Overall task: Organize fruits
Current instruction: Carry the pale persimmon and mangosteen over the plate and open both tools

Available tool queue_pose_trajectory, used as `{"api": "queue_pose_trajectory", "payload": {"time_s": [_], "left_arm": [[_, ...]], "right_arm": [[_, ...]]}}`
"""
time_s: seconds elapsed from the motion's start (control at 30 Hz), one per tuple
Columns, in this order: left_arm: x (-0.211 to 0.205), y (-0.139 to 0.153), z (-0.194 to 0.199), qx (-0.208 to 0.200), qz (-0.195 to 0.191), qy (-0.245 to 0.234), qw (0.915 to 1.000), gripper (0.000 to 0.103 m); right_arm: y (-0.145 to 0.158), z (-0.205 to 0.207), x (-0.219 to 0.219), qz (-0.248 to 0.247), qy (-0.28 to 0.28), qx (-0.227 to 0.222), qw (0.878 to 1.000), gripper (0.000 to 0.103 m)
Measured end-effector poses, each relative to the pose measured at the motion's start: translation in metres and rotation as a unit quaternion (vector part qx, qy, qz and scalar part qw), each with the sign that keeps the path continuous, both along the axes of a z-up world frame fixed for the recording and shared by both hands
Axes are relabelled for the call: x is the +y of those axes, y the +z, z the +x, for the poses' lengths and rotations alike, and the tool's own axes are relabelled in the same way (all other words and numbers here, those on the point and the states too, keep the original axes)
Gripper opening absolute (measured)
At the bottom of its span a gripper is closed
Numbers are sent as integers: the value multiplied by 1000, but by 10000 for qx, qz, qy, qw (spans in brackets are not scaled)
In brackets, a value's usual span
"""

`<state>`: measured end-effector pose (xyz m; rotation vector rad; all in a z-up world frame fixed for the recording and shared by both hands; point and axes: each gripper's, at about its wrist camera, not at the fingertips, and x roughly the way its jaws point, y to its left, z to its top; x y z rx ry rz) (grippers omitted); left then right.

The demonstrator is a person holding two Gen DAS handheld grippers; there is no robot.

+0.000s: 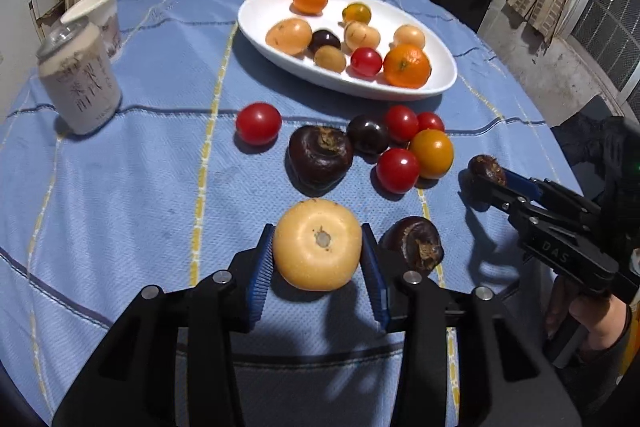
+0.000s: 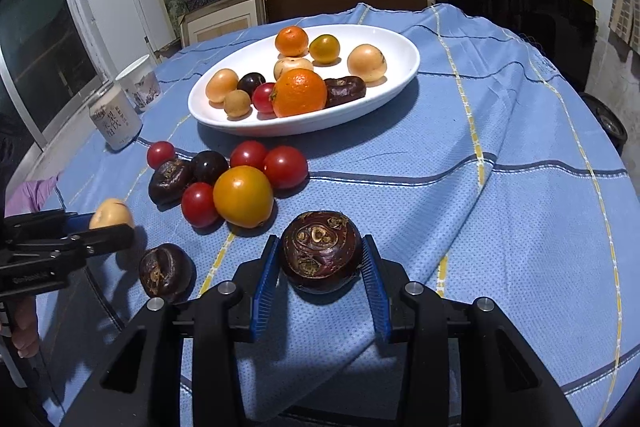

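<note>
My left gripper (image 1: 318, 247) is shut on a pale yellow round fruit (image 1: 317, 244), just above the blue cloth; it also shows in the right wrist view (image 2: 110, 214). My right gripper (image 2: 320, 255) is shut on a dark brown water chestnut (image 2: 320, 250), seen from the left wrist view (image 1: 486, 169). A white oval dish (image 1: 256, 13) at the back holds several fruits, among them oranges (image 1: 407, 65). Loose red tomatoes (image 1: 258, 123), an orange-yellow tomato (image 1: 431, 153) and dark chestnuts (image 1: 320, 155) lie between the grippers and the dish.
A pale drink can (image 1: 80, 83) and a white paper cup (image 1: 102, 15) stand at the left of the table. Another dark chestnut (image 1: 416, 243) lies right beside my left gripper's right finger. Chairs and shelves stand behind the table.
</note>
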<state>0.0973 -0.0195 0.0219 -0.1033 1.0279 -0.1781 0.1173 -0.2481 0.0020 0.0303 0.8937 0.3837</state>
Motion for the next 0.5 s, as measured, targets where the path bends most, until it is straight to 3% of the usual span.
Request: {"api": "queue_pose_trajectory", "payload": {"time_s": [0.27, 0.5], "left_arm": [[-1, 37, -5, -355, 44, -285, 9990, 41], [-11, 69, 26, -652, 162, -516, 9964, 41]], "right_arm": [[30, -16, -6, 161, 54, -244, 9996, 41], [76, -1, -3, 329, 226, -617, 9973, 41]]}}
